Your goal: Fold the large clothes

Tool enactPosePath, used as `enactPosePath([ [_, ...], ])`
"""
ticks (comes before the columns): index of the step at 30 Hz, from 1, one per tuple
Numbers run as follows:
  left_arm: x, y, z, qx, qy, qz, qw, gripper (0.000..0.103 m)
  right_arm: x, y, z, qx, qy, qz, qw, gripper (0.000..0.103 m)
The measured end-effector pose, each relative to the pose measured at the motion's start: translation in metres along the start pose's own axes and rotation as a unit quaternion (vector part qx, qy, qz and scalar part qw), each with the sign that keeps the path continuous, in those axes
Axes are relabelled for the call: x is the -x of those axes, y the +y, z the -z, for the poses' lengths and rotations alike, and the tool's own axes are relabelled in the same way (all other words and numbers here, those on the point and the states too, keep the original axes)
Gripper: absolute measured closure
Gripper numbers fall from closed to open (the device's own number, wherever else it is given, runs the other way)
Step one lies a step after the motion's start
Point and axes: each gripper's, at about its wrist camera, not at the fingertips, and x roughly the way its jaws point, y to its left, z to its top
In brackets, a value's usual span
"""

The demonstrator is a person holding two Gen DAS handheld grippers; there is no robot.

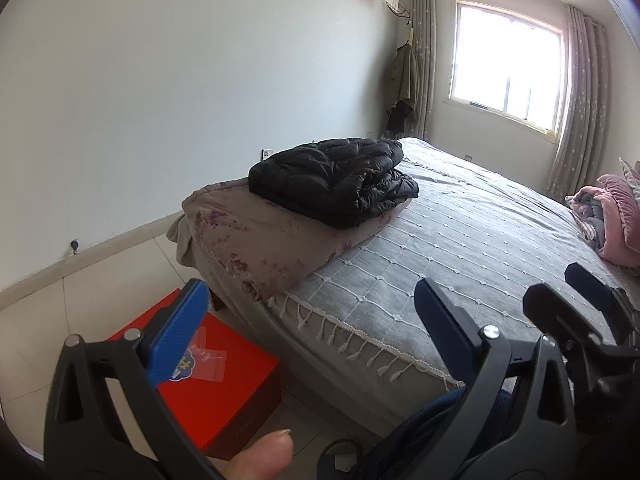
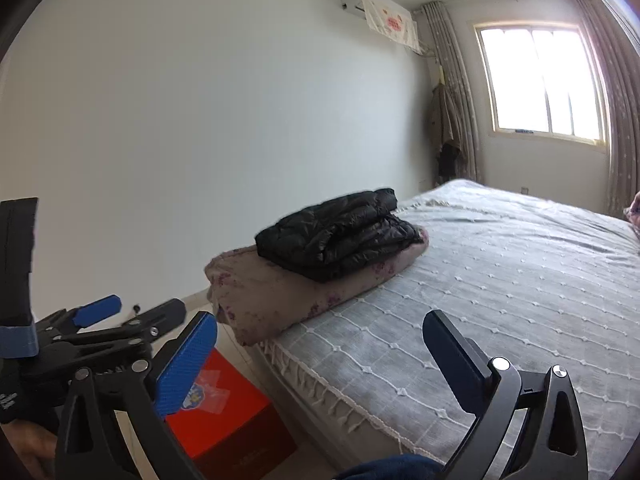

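Nearest to me, the left gripper [image 1: 308, 320] has its blue-padded jaws spread wide with nothing between them, and a thumb [image 1: 262, 456] shows at the bottom edge of the left wrist view. The right gripper [image 2: 324, 354] is likewise spread wide and empty; I see it again at the right edge of the left wrist view, and the left gripper appears at the left edge of the right wrist view. Neither one touches any cloth.

Just below my left jaw, on the tiled floor [image 1: 100, 300] beside the bed, sits a red box [image 1: 236, 396] with a small clear plastic bag and a blue sticker lying on its lid.

Beyond the jaws runs the bed's grey coverlet [image 1: 460, 264], stitched in a white diamond pattern with a tasselled fringe along the near edge. At the near left corner of the bed lies a folded mauve floral quilt [image 1: 256, 236], and on top of it rests the black puffer jacket [image 1: 336, 180], folded into a thick stack, well apart from both grippers.

At the far right edge of the bed I make out bunched pink bedding [image 1: 612, 216].

Farther back, brownish clothes [image 1: 404, 84] hang in the corner beside grey curtains [image 1: 580, 108] that frame a bright window [image 1: 508, 64]. High on the white wall is an air conditioner [image 2: 376, 10] draped with a light cloth.
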Motion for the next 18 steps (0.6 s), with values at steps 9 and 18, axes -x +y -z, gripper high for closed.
enactPosePath([
  [9, -0.001, -0.013, -0.001, -0.010, -0.003, -0.003, 0.9999, 0.001, 0.010, 0.000, 0.001, -0.006, -0.016, -0.006, 1.000, 0.000],
  [18, 0.008, -0.019, -0.002, -0.019, -0.015, -0.009, 0.9997, 0.001, 0.006, -0.004, 0.004, -0.004, -0.001, 0.006, 1.000, 0.000],
])
